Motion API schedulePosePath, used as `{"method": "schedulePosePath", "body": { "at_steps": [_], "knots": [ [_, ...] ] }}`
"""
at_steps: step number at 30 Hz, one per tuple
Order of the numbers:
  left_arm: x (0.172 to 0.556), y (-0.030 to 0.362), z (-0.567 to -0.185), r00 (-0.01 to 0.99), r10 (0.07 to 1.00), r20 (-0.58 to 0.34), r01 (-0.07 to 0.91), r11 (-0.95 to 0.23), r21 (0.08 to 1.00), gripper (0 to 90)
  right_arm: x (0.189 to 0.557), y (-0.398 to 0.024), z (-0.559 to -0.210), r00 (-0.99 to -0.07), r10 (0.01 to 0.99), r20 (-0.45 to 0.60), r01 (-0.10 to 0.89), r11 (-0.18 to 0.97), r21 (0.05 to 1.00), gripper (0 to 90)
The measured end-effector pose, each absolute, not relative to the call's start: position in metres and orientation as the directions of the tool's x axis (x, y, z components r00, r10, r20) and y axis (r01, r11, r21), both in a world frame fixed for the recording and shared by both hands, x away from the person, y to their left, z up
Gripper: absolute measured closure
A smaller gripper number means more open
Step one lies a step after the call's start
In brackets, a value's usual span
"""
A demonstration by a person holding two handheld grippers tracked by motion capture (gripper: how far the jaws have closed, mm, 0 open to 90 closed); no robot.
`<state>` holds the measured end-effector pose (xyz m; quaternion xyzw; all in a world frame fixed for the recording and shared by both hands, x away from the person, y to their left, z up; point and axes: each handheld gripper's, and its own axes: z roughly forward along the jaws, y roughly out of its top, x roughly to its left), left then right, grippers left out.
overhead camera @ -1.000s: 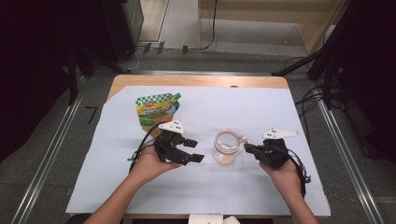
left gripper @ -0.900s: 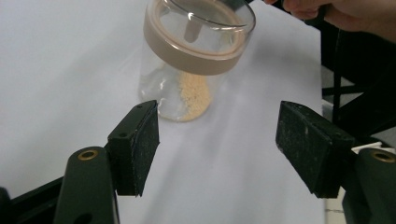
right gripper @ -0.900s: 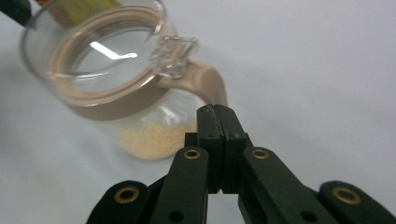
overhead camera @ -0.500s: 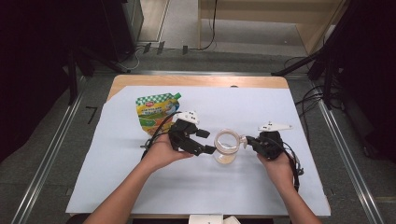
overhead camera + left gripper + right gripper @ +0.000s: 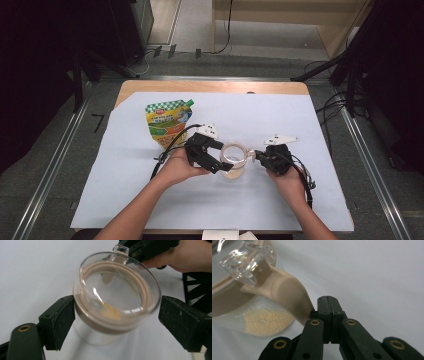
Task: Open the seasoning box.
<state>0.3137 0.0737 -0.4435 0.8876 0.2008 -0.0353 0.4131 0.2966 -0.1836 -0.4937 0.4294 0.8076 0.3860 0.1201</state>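
Note:
A clear glass jar (image 5: 234, 160) with a glass lid (image 5: 117, 287) and a beige seal ring stands on the white sheet, with a little yellow grain (image 5: 267, 320) at its bottom. My left gripper (image 5: 223, 156) reaches the jar from the left. Its jaws have just been opening and now stand either side of the lid band; the left pad (image 5: 62, 320) sits close against it and the right pad (image 5: 180, 322) is apart. My right gripper (image 5: 256, 156) is shut, and its tip (image 5: 328, 300) lies beside the seal's beige tab (image 5: 287, 297), with nothing between the jaws.
A green and yellow spouted pouch (image 5: 167, 122) lies flat at the back left of the white sheet (image 5: 320, 200). The wooden table edge (image 5: 215, 86) runs along the far side. Black stands and cables sit on the floor around.
The left gripper has moved right to the jar and its jaws now straddle the lid. The right gripper has shifted left, closer to the jar's tab.

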Motion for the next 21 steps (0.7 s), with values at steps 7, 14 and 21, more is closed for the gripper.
{"method": "schedulePosePath", "body": {
  "at_steps": [7, 14, 21],
  "knots": [
    [0.308, 0.07, -0.456, 0.92, 0.341, -0.192, 0.362, -0.554, 0.749, 7.2, 0.292, -0.17, -0.492, -0.622, 0.768, 0.15, 0.586, 0.33, 0.74, 90.0],
    [0.294, 0.058, -0.462, 0.927, 0.374, -0.009, 0.26, -0.629, 0.733, 10.6, 0.292, -0.17, -0.492, -0.625, 0.766, 0.15, 0.586, 0.333, 0.738, 90.0],
    [0.295, 0.062, -0.459, 0.926, 0.377, -0.038, 0.283, -0.623, 0.729, 10.6, 0.291, -0.169, -0.491, -0.63, 0.762, 0.151, 0.583, 0.335, 0.74, 90.0]
  ]
}}
